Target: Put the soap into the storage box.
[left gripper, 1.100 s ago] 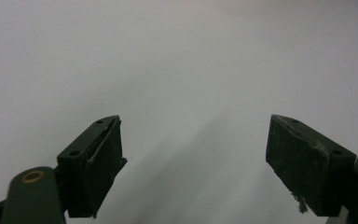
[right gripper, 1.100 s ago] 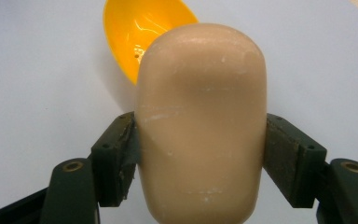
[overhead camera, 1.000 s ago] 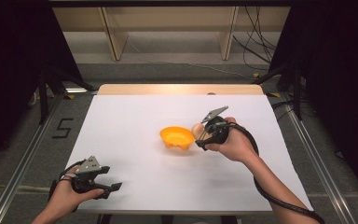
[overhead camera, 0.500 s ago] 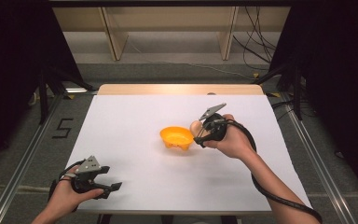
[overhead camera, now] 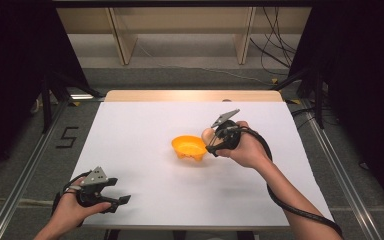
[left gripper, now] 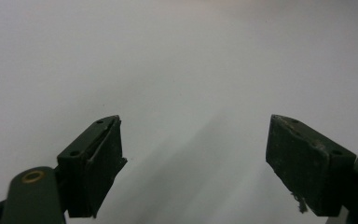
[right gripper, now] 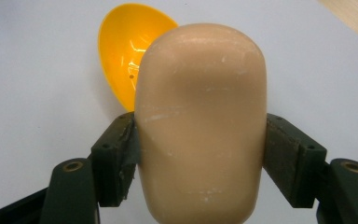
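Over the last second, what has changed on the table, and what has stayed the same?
Very little. The right gripper, shut on the beige rounded object, edged slightly toward the orange bowl and stays beside its rim. The bowl kept its place. The left gripper stays open and idle near the table's front left corner.

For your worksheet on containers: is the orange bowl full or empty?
Empty: the orange bowl shows only its bare, shiny inside, while the beige egg-shaped thing sits in the right claw.

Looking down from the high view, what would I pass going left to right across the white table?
Left hand-held gripper → orange bowl → beige rounded object held in the right hand-held gripper → the person's right hand.
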A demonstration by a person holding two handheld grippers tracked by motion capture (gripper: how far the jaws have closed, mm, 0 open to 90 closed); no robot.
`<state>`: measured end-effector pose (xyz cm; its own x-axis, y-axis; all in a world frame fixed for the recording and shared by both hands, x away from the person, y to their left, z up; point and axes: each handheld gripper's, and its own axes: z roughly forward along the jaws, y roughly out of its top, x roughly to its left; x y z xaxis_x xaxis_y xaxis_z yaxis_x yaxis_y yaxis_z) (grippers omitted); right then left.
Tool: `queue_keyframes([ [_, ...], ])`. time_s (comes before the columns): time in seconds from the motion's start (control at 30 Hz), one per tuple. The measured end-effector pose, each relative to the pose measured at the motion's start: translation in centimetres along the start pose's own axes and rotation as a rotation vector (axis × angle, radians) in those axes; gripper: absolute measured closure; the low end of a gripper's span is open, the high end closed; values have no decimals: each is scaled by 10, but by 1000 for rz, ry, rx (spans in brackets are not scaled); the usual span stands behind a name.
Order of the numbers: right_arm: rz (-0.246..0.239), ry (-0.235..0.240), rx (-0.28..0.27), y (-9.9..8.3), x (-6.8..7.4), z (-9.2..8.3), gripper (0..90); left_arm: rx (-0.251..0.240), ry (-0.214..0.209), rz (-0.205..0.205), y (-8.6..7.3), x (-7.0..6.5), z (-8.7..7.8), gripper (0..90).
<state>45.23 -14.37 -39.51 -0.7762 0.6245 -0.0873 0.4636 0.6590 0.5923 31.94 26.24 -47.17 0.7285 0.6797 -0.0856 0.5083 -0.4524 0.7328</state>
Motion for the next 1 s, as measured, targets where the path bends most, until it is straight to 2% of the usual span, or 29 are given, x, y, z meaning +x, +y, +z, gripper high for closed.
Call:
queue_keyframes([
  [0.07,11,23,-4,1,1,1,333,-11,-8,-11,0,-1,0,182],
  [0.1,20,16,5,1,1,0,333,-10,-7,-10,0,-1,1,183],
  [0.13,-4,15,-7,1,0,1,333,-9,-8,-10,0,-1,1,182],
  [0.17,15,7,4,2,1,1,333,-9,-8,-10,0,-1,1,183],
  [0.23,21,14,0,3,1,2,333,-10,-8,-11,0,-1,1,183],
  [0.4,8,11,-4,4,1,3,333,2,1,2,0,0,0,183],
  [0.43,-6,16,-1,5,0,4,333,2,0,3,0,0,0,183],
  [0.5,6,16,0,5,1,4,333,1,1,3,0,0,0,182],
  [0.53,-11,14,-7,6,1,5,333,1,0,3,0,0,0,183],
  [0.57,8,18,-3,7,2,5,333,2,0,3,0,0,0,183],
  [0.67,-8,14,-4,8,1,7,333,2,0,3,0,0,0,183],
  [0.73,-2,25,-5,10,1,7,333,-6,-6,-2,0,0,0,183],
  [0.77,-11,13,1,10,1,7,333,-3,-4,-1,0,0,0,183],
  [0.8,-17,12,-16,10,1,9,333,1,-1,0,0,0,0,183],
  [0.83,-1,27,1,11,2,8,333,4,-1,4,0,0,0,183],
  [0.87,-13,10,3,11,2,9,333,2,-1,1,0,0,0,183],
  [0.93,-1,28,9,12,3,10,333,-1,-6,-1,0,0,0,182],
  [0.97,-29,20,0,12,2,10,333,-1,-5,-1,0,0,0,183],
  [1.0,-32,23,-1,13,2,11,333,-1,-5,-1,0,0,0,183],
])
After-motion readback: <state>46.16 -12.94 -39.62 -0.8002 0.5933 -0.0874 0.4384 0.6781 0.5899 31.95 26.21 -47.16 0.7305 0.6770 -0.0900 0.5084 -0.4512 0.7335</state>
